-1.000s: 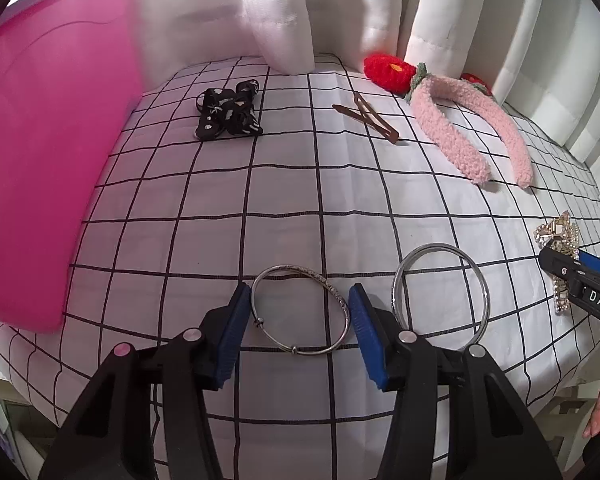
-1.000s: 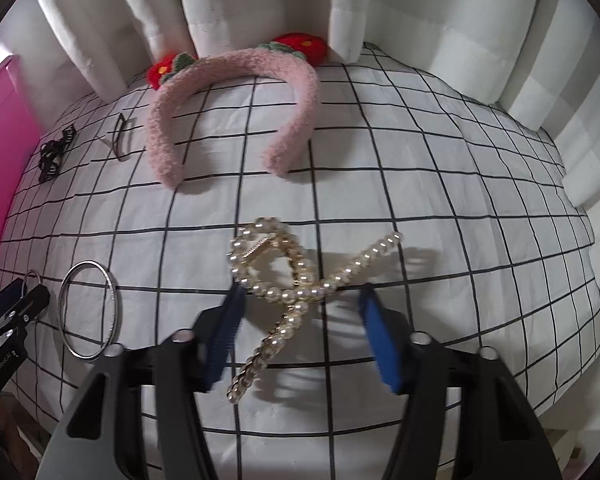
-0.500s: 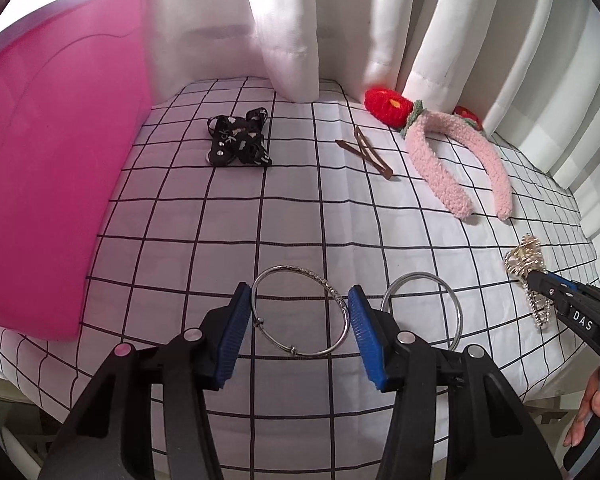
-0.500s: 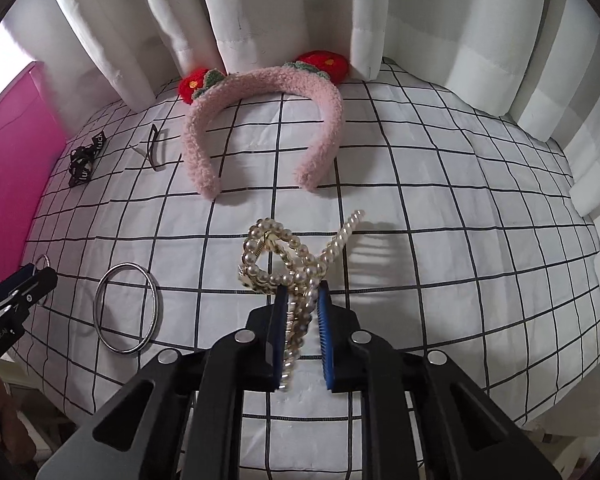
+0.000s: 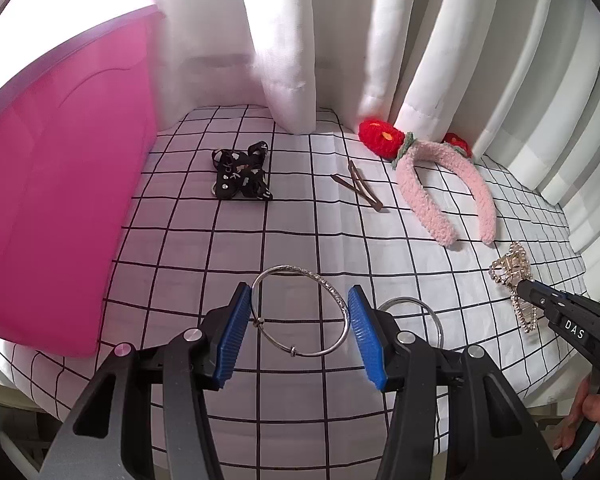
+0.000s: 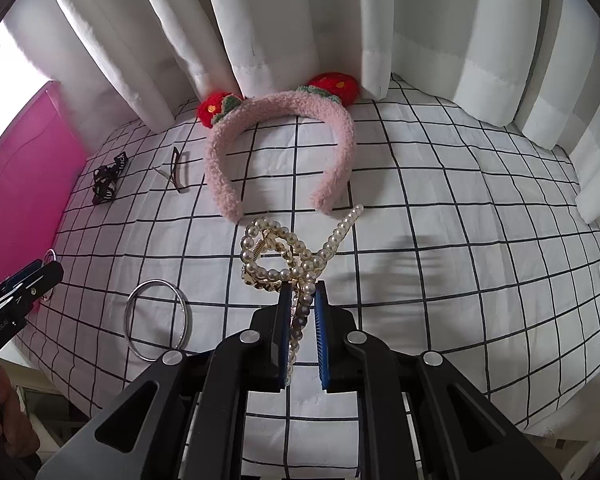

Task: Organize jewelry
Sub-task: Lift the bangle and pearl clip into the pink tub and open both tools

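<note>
My left gripper (image 5: 298, 312) holds a thin silver bangle (image 5: 300, 311) between its blue pads, lifted above the checked cloth (image 5: 300, 232). A second, plain silver bangle (image 5: 414, 312) lies on the cloth just right of it and shows in the right wrist view (image 6: 156, 318). My right gripper (image 6: 303, 308) is shut on a pearl and gold hair clip (image 6: 288, 258) and holds it above the cloth; the clip also shows in the left wrist view (image 5: 512, 276).
A pink fluffy headband (image 6: 280, 148) with red strawberry ends lies at the back. Brown hair pins (image 5: 360, 190) and a black bow clip (image 5: 240, 178) lie behind the bangles. A pink box (image 5: 56, 200) stands at the left. White curtains (image 6: 300, 32) hang behind.
Both grippers have risen from the cloth. The right gripper closed on the pearl clip and lifted it. The left gripper lifted the thin bangle while the plain bangle stayed down.
</note>
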`<state>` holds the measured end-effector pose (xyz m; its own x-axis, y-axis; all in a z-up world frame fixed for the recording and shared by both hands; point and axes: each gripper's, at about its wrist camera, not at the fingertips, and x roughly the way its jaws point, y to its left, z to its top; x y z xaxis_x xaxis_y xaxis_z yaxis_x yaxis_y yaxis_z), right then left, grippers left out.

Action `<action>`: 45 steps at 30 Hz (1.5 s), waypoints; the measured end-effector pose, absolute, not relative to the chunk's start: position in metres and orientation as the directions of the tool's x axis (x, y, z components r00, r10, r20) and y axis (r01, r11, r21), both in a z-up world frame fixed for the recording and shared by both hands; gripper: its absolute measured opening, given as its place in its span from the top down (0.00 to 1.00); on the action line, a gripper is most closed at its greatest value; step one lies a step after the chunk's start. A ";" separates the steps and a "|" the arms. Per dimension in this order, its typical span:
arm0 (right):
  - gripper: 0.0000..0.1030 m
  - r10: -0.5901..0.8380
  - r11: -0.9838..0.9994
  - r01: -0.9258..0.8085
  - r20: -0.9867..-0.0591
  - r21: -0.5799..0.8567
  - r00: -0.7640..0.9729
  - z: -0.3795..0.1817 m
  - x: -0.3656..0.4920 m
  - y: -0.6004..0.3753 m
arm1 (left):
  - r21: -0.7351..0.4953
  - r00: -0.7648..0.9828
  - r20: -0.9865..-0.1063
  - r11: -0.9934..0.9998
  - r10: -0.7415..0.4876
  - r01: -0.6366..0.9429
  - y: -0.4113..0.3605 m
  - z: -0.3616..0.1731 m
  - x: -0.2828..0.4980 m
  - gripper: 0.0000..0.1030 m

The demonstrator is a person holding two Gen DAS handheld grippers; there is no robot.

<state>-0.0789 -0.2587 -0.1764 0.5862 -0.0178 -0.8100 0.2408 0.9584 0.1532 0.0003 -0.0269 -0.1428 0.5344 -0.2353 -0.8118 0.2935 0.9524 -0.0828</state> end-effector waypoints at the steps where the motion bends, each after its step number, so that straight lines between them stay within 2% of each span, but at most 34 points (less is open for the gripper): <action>1: 0.89 -0.017 0.959 0.237 -0.806 0.153 0.592 -0.173 -0.079 -0.258 | -0.086 0.537 -0.809 0.952 -0.238 0.293 -0.026 -0.140 0.000 0.53; 10: 0.89 -0.002 0.972 0.176 -0.747 0.154 0.664 -0.123 -0.074 -0.243 | -0.107 0.589 -0.764 0.952 -0.263 0.286 -0.013 -0.102 0.001 0.53; 19: 0.89 0.063 0.988 0.045 -0.645 0.150 0.762 -0.051 -0.050 -0.203 | -0.142 0.685 -0.677 0.961 -0.269 0.237 0.021 -0.035 0.007 0.53; 24: 0.89 0.144 0.986 -0.067 -0.588 0.152 0.796 -0.014 -0.027 -0.166 | -0.140 0.749 -0.621 0.973 -0.231 0.185 0.053 0.002 0.011 0.53; 31: 0.89 0.285 0.958 -0.257 -0.535 0.129 0.795 0.021 0.012 -0.086 | -0.111 0.810 -0.576 0.992 -0.111 0.058 0.114 0.037 0.018 0.53; 37: 0.89 0.389 0.912 -0.396 -0.532 0.107 0.752 0.034 0.043 -0.013 | -0.090 0.809 -0.588 0.993 0.007 -0.074 0.170 0.039 0.029 0.53; 45: 0.89 0.465 0.856 -0.506 -0.589 0.108 0.661 0.026 0.078 0.067 | -0.085 0.751 -0.655 0.979 0.084 -0.184 0.225 0.017 0.043 0.53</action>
<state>0.0783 0.0668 0.0256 0.6606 0.4649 -0.5894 -0.5060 0.8557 0.1078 0.0429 0.2249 0.0170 0.7509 0.0841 -0.6550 -0.1838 0.9793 -0.0851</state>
